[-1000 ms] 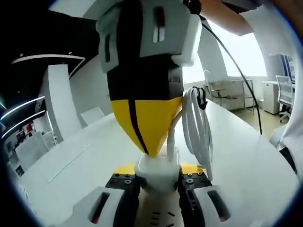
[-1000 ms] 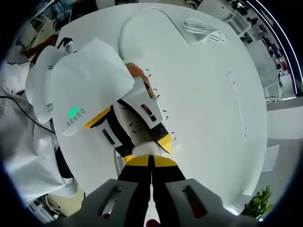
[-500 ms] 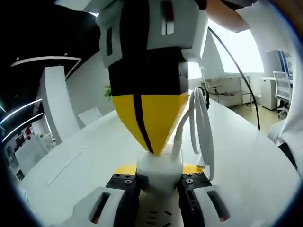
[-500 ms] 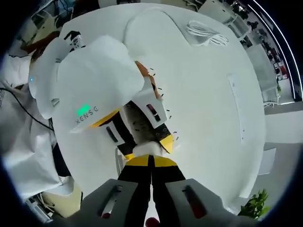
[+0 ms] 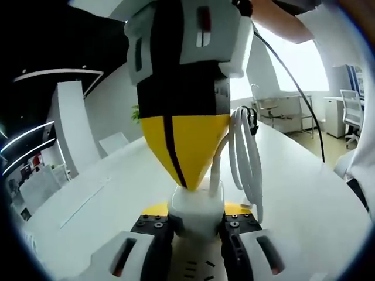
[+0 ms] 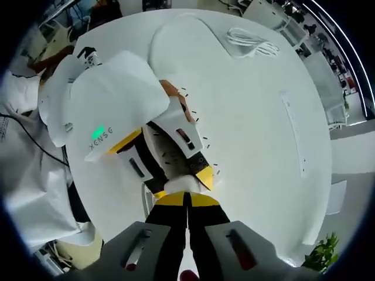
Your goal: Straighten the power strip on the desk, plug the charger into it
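Observation:
A white power strip (image 5: 196,270) lies on the white desk, and my left gripper (image 5: 195,225) is shut on it, one jaw against each long side. A white charger (image 5: 195,209) stands on the strip between those jaws. My right gripper (image 5: 187,186) comes straight down from above, jaws shut, its yellow tips resting on the charger's top. In the right gripper view my right gripper (image 6: 187,198) meets the charger (image 6: 177,185), with the left gripper (image 6: 117,111) lying across the strip (image 6: 193,126). The charger's white cable runs to a tied coil (image 5: 246,158) (image 6: 252,40) on the desk beyond.
The long white desk (image 6: 258,134) has a cable-tray lid (image 6: 293,132) let into its top. A person's white sleeve (image 6: 29,175) and a thin black cable (image 5: 293,82) are close by. Office chairs (image 5: 354,117) and desks stand further off, and a green plant (image 6: 319,252) is below the desk edge.
Almost nothing: the right gripper wobbled slightly over the charger and stays on top of it. The left gripper keeps its hold on the strip.

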`<state>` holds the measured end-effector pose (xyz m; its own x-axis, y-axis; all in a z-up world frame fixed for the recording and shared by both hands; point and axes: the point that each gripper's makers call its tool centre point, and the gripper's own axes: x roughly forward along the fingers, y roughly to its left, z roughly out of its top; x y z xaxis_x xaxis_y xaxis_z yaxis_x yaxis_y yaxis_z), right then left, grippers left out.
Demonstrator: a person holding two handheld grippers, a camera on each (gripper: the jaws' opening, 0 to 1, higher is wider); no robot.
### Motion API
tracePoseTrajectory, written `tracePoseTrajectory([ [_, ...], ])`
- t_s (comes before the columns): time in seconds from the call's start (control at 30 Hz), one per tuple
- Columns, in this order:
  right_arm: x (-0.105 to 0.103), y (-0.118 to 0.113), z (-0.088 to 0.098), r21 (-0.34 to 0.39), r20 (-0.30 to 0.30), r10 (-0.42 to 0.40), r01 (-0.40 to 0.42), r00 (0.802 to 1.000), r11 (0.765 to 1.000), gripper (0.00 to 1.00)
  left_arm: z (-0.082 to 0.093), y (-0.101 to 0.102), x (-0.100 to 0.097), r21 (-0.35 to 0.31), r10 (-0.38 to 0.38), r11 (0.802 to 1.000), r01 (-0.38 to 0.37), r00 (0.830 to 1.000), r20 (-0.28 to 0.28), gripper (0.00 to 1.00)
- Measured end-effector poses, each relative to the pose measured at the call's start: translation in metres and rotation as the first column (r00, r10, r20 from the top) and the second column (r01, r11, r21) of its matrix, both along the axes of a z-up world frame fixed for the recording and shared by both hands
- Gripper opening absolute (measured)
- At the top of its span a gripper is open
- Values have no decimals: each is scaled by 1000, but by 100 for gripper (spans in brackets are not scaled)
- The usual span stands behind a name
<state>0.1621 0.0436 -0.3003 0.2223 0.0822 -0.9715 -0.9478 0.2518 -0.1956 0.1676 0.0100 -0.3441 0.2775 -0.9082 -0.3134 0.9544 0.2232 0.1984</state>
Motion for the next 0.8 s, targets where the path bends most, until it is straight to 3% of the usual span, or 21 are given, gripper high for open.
tracePoseTrajectory([
  [0.13,-1,-2,1,27,25,31,-31,999,999,1,1,-1,-1,4,5,1000,-5,1000,17,33],
  [0.27,2,-5,3,65,17,-21,20,1000,998,1,2,-2,-1,7,3,1000,-3,1000,28,33],
  [0.37,2,-6,9,75,36,8,-11,999,997,1,3,-2,-2,5,3,1000,-3,1000,29,33],
  [0.5,-4,2,16,104,21,33,-35,999,994,1,10,-1,-4,-40,-3,999,3,1000,-5,33],
  [0.63,-5,2,8,49,18,91,-91,996,995,1,10,-2,-6,-44,-9,999,9,1000,-6,33],
  [0.8,-5,4,0,34,16,126,-127,992,991,1,11,-2,-6,-37,-15,999,15,1000,4,33],
])
